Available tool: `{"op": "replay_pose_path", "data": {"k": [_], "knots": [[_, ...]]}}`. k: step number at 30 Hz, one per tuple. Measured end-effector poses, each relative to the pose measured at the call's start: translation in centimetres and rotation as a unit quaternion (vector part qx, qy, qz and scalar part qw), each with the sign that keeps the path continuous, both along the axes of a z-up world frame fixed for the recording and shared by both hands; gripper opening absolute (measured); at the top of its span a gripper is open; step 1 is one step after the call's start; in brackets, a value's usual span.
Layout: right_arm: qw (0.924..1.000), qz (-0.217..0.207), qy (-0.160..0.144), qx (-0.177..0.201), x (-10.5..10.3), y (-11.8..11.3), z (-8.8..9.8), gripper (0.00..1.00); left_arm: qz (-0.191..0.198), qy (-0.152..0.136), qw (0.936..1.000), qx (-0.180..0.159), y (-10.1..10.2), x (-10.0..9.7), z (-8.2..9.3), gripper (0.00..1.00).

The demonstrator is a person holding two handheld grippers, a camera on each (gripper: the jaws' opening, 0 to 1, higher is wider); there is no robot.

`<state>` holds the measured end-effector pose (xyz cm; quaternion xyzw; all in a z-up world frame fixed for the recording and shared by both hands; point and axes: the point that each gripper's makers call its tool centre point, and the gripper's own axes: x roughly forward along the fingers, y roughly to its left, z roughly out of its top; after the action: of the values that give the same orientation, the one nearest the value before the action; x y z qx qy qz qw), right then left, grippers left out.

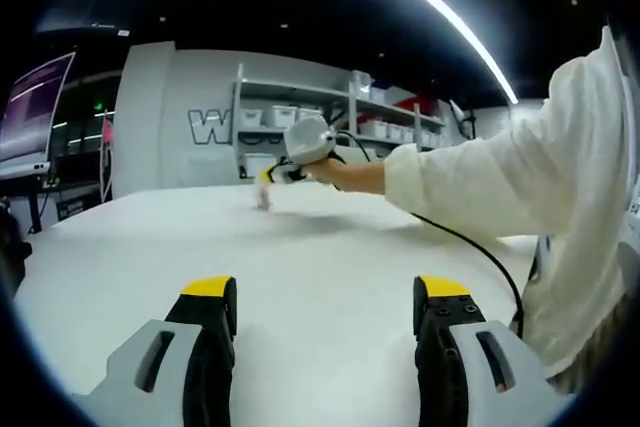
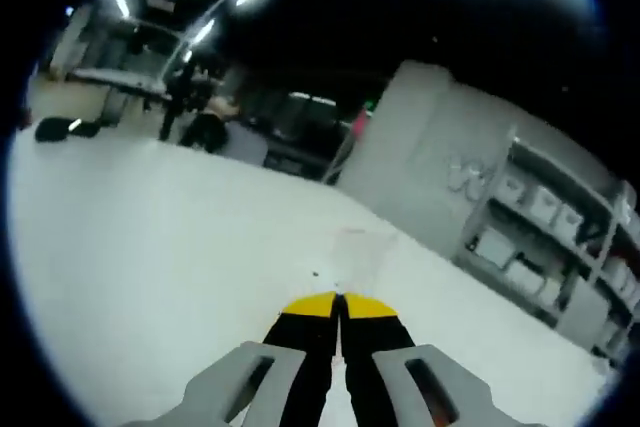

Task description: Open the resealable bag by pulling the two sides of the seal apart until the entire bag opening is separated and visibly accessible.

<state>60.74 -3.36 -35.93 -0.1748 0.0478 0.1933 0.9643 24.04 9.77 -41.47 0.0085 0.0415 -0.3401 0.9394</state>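
Broad white flat tabletop (image 1: 150, 247) bare ahead of left gripper (image 1: 327, 305); person's white-sleeved arm (image 1: 470, 172) and trailing black cable (image 1: 480, 252) cross right side; grey shelving rack (image 1: 330, 112) beyond far edge.

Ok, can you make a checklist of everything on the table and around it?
Surface: white table.
Job's things: small clear bag, blurry, at the right tool's tips.
Clutter: nothing seen.
Grippers: left tool open, holding nothing; right tool shut, and I cannot tell whether it grips the bag.
Cables: black cable lying across the table.
Surroundings: shelves with bins; a person's white sleeve.
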Motion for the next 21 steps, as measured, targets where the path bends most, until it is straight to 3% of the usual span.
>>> {"op": "replay_pose_path", "data": {"k": [6, 11, 21], "knots": [[0.9944, -0.010, 0.019, 0.104, -0.4, -1.0, 1.1, 0.00, 0.000, -0.001, 1.0000, -0.001, 0.0, 0.0, 0.1, 0.71], [0.9726, -0.010, 0.057, 0.225, -0.3, -1.6, 2.0, 0.00, 0.000, -0.001, 1.0000, 0.001, 0.0, 0.0, 0.1, 0.71], [0.9626, 0.007, 0.070, 0.262, -1.5, -2.0, 3.3, 0.00, -0.002, -0.005, 1.0000, 0.003, -0.2, -0.3, 0.3, 0.71]]}}
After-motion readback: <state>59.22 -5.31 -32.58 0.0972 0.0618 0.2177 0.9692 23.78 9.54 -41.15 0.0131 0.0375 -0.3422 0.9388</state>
